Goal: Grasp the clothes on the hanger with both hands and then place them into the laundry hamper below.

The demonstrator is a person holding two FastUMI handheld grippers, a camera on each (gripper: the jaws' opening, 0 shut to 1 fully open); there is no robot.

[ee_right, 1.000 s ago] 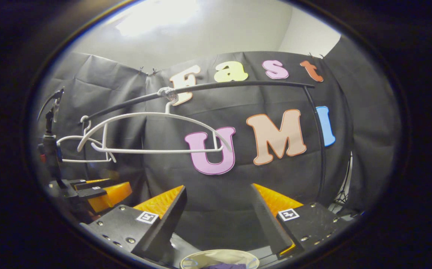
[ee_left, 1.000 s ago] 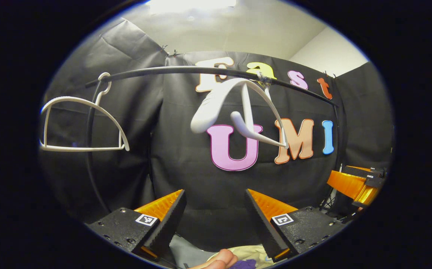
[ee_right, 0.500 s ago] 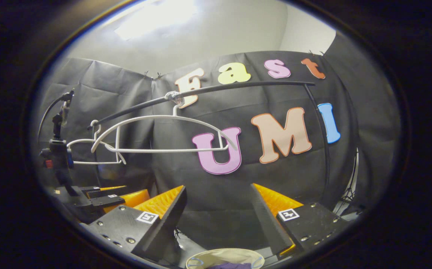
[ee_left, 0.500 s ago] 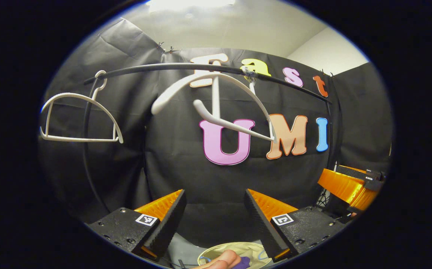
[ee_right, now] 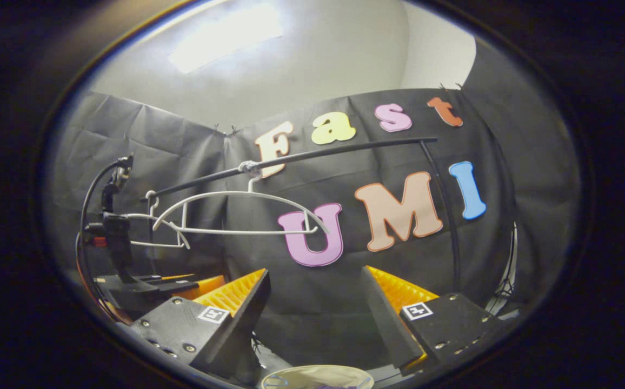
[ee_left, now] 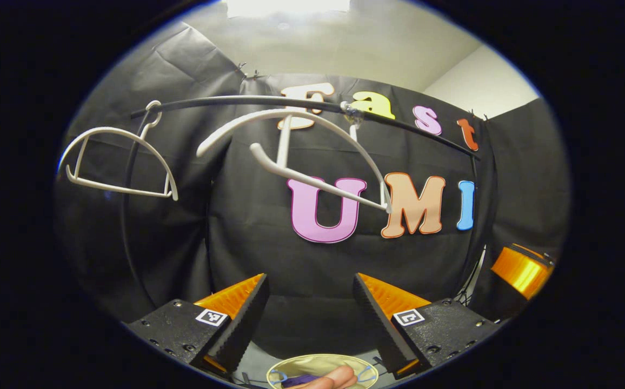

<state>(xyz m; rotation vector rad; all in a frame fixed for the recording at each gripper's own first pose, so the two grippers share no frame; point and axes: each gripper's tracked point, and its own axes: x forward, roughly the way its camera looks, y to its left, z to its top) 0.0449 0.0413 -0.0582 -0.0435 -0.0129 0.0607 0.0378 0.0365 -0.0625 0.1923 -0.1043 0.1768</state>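
Observation:
Two bare white hangers hang on the black rail [ee_left: 226, 100]: one at the left [ee_left: 118, 162], one nearer and turned at an angle [ee_left: 301, 162]. At the bottom edge lies the beige laundry hamper [ee_left: 318, 361] with a purple garment [ee_left: 292, 380] inside and a person's finger [ee_left: 335, 376] over it. My left gripper [ee_left: 310, 276] stands open above the hamper, holding nothing. My right gripper [ee_right: 316, 270] is open too, over the hamper's rim [ee_right: 318, 373]. Both hangers [ee_right: 237, 213] show beyond it, and the left gripper [ee_right: 150, 283] sits low at the left.
The rack's curved black upright [ee_left: 128, 227] stands at the left, another upright [ee_right: 447, 216] at the right. A cable and small mount [ee_right: 110, 216] rise above the left gripper. The right gripper [ee_left: 520, 270] shows at the far right edge.
The near hanger has swung round on the rail. The right gripper has drawn back and tilted up, sliding to the left gripper view's edge. More of the hamper shows. Both grippers stay open.

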